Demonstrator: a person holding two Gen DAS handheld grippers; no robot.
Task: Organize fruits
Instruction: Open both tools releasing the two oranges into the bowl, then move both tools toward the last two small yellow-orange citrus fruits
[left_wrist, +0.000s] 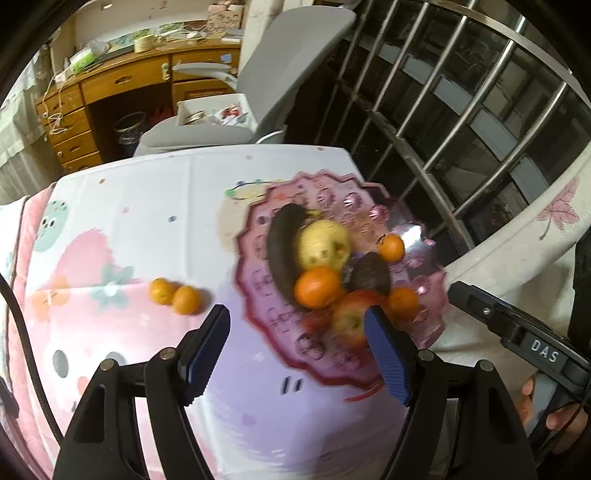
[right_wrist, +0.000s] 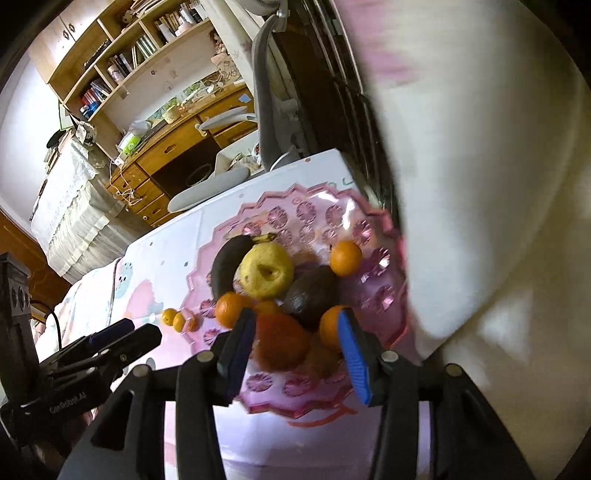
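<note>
- In the left wrist view, the left gripper (left_wrist: 297, 338) fills the bottom of the frame, its blue-padded jaws spread wide with nothing between them.
- Its right pad sits in front of a red apple (left_wrist: 349, 319) at the near edge of the pink plate (left_wrist: 258, 291).
- In the right wrist view, the right gripper (right_wrist: 293, 338) hangs over the same plate, jaws partly apart; whether the pads touch the blurred orange-red fruit (right_wrist: 282, 343) between them cannot be told.
- Mid-frame on the plate lie a dark banana (left_wrist: 282, 247), a yellow pear (left_wrist: 325, 243), an avocado (left_wrist: 371, 275) and several oranges (left_wrist: 317, 288).
- Left of the plate, two small oranges (left_wrist: 175, 295) sit touching on the patterned tablecloth (left_wrist: 129, 221).
</note>
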